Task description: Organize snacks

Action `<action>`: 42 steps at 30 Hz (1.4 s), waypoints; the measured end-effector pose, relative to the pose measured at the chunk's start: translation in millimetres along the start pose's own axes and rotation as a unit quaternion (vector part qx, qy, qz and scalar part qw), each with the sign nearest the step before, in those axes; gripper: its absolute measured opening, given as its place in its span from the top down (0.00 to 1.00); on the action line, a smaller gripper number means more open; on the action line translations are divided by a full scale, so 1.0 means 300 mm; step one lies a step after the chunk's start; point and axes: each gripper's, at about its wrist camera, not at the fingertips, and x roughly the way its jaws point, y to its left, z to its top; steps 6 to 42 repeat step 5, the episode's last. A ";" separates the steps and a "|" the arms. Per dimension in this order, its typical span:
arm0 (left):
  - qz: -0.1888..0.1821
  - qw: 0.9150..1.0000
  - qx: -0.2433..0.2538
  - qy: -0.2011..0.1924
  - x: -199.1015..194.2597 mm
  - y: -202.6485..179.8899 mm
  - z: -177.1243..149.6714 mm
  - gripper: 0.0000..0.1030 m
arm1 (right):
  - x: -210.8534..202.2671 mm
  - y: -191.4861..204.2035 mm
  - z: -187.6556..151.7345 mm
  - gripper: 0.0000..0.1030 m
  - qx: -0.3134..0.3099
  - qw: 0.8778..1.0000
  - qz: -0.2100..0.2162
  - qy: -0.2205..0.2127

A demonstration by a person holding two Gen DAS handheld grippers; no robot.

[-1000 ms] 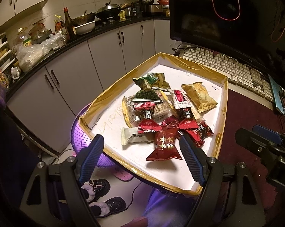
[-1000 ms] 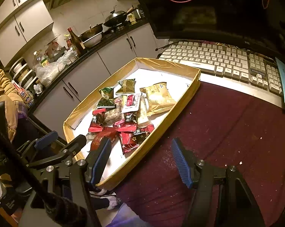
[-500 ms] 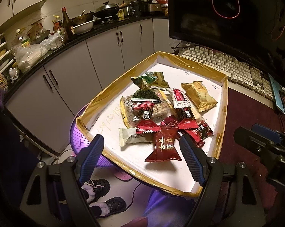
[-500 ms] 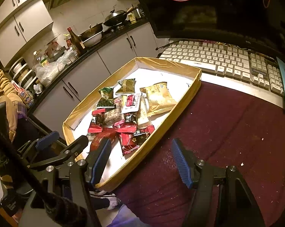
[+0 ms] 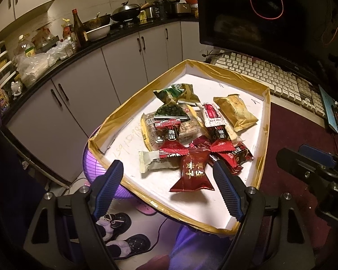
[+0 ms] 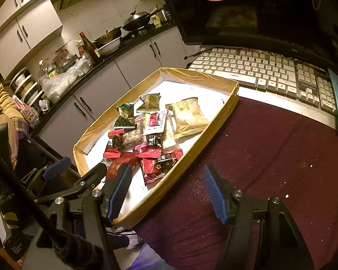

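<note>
A shallow white tray with a gold taped rim (image 5: 262, 155) (image 6: 216, 123) holds a pile of snack packets. A dark red candy-shaped packet (image 5: 192, 171) lies nearest. Behind it lie a white bar (image 5: 151, 160), red-and-black packets (image 5: 169, 132), green packets (image 5: 169, 94) and a gold packet (image 5: 235, 111) (image 6: 188, 115). My left gripper (image 5: 167, 186) is open and empty, above the tray's near edge, its fingers either side of the dark red packet. My right gripper (image 6: 166, 190) is open and empty over the tray's right rim and the maroon cloth.
A maroon cloth (image 6: 270, 157) covers the table right of the tray. A keyboard (image 6: 265, 72) and a dark monitor (image 6: 247, 9) stand behind. Kitchen cabinets and a cluttered counter (image 5: 63, 45) lie to the left. A purple fan (image 5: 94, 168) and slippers (image 5: 124, 231) are on the floor below.
My left gripper has edged slightly forward and down toward the tray. My right gripper has barely moved. Both stay open.
</note>
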 end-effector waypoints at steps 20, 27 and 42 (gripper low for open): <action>-0.001 1.000 0.001 -0.006 -0.002 0.003 -0.003 0.20 | 0.001 -0.001 -0.002 0.36 0.001 1.000 0.000 0.001; -0.001 1.000 0.001 -0.006 -0.002 0.003 -0.003 0.20 | 0.001 -0.001 -0.002 0.36 0.001 1.000 0.000 0.001; -0.001 1.000 0.001 -0.006 -0.002 0.003 -0.003 0.20 | 0.001 -0.001 -0.002 0.36 0.001 1.000 0.000 0.001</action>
